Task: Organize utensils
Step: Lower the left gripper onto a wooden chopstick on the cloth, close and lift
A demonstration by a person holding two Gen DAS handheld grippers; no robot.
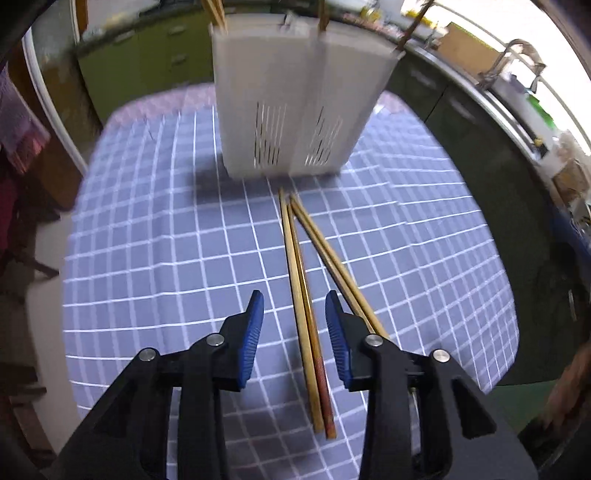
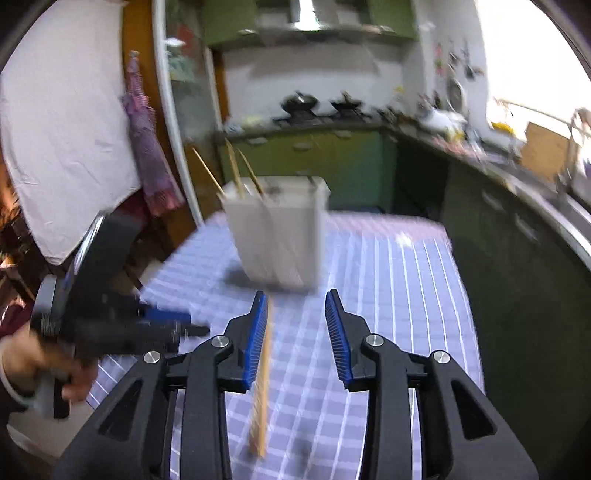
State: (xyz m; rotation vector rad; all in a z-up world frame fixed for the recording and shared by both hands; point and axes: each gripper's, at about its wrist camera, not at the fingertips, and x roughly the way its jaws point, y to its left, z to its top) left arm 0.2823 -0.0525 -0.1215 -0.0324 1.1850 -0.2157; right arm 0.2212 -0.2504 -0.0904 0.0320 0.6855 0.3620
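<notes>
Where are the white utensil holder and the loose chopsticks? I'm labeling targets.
white utensil holder point(image 1: 295, 110): left wrist view, front wall above the slots.
loose chopsticks point(image 1: 301, 295): left wrist view, mid-shaft of the pair lying on the cloth.

The white utensil holder point(image 1: 295, 99) was cut by the top edge in the left wrist view, so the upper ends of the chopsticks standing in it point(image 1: 218, 13) were lost. In front of the holder, one pair of loose chopsticks point(image 1: 332, 266) ran under the left gripper's right finger point(image 1: 338, 328), hiding its near end. In the right wrist view the holder point(image 2: 277, 236) and a chopstick before it point(image 2: 263, 376) were smeared by motion blur.
</notes>
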